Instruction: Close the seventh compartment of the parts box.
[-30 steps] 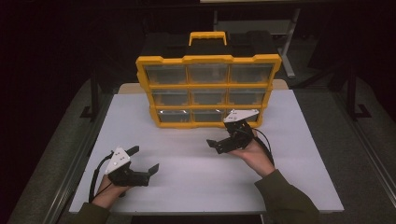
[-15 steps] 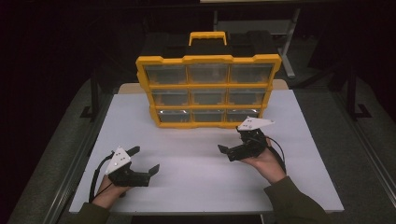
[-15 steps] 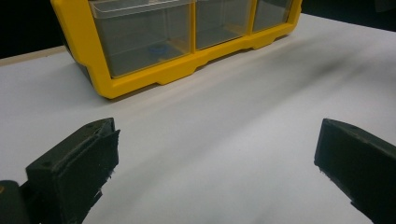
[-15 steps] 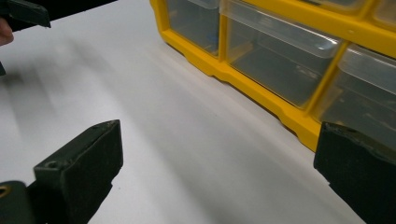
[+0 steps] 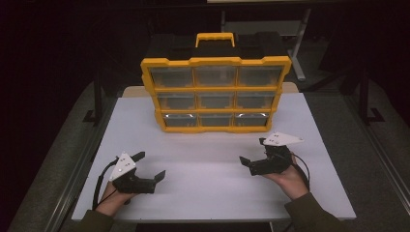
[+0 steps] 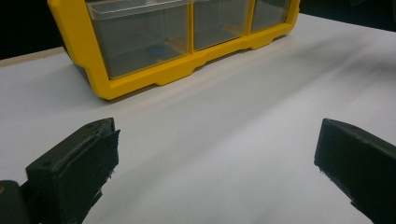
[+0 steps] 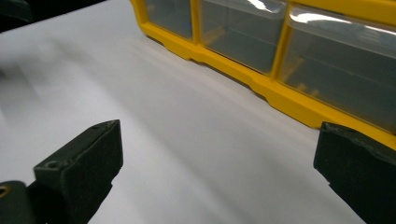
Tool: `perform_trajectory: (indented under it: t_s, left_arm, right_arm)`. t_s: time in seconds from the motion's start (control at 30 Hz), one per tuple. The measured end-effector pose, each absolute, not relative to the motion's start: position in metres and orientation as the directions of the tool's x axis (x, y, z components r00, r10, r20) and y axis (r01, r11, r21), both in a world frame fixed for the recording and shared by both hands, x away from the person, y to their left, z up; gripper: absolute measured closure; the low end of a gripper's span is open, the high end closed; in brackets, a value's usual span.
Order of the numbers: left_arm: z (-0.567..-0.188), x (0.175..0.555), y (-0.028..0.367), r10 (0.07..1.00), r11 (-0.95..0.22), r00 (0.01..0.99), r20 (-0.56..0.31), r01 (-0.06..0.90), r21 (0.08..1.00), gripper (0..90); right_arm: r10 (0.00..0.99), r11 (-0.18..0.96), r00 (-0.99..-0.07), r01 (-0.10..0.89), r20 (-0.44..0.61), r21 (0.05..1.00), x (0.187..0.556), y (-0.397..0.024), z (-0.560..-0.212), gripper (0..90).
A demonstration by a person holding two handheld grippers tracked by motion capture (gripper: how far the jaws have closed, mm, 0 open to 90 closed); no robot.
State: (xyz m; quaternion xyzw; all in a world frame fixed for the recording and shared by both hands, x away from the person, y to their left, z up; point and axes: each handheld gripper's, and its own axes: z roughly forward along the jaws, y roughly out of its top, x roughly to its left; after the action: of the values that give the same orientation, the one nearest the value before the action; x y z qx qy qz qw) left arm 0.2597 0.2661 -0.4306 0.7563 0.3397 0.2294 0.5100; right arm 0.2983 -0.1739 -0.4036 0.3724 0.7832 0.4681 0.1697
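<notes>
A: Where are my claws sitting right now?

B: I'm holding the left claw (image 5: 151, 166) low over the near-left part of the bench (image 5: 212, 193), jaws spread wide, nothing between them. The right claw (image 5: 252, 151) is hovering over the near-right part, also spread wide and empty. Hands are coming in from the near edge: left hand (image 5: 112, 202), right hand (image 5: 292, 177).

A: And the organizer?

B: The organizer (image 5: 215, 94) is standing upright at the far middle of the bench, yellow frame, black handle on top with a yellow grip, three rows of three clear drawers facing me. Both claws are staying well apart from it, not touching.

A: What am I getting from the left gripper view?

B: I'm looking along the left claw (image 6: 215, 154) at bare white bench (image 6: 224, 140), with the organizer (image 6: 140, 79) ahead and to the left. Its bottom-left drawer (image 6: 140, 39) is showing a small blue thing (image 6: 155, 49) inside; I cannot tell what it is.

A: Right gripper view?

B: Right claw (image 7: 217, 158) jaws gaping over bare bench (image 7: 154, 116), with the organizer (image 7: 280, 100) running along the upper right. Its bottom drawers (image 7: 243, 32) are looking shut; contents too blurred to call.

A: Anything gripped?

B: Nothing. Both are wide apart.
</notes>
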Motion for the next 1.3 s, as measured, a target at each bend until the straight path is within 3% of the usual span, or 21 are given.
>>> perform_trajectory:
  t_s: [0.97,1.3]
  left_arm:
    - [-0.431,0.26,0.267,0.741,-0.264,0.672,0.011,0.276,0.924,0.0]
    - [-0.433,0.26,0.265,0.742,-0.258,0.67,0.001,0.284,0.924,0.0]
  right_arm:
    - [0.771,0.233,-0.629,0.43,0.104,0.872,0.261,-0.211,-0.43,0.8]
    - [0.773,0.274,-0.631,0.432,0.071,0.859,0.255,-0.213,-0.436,0.8]
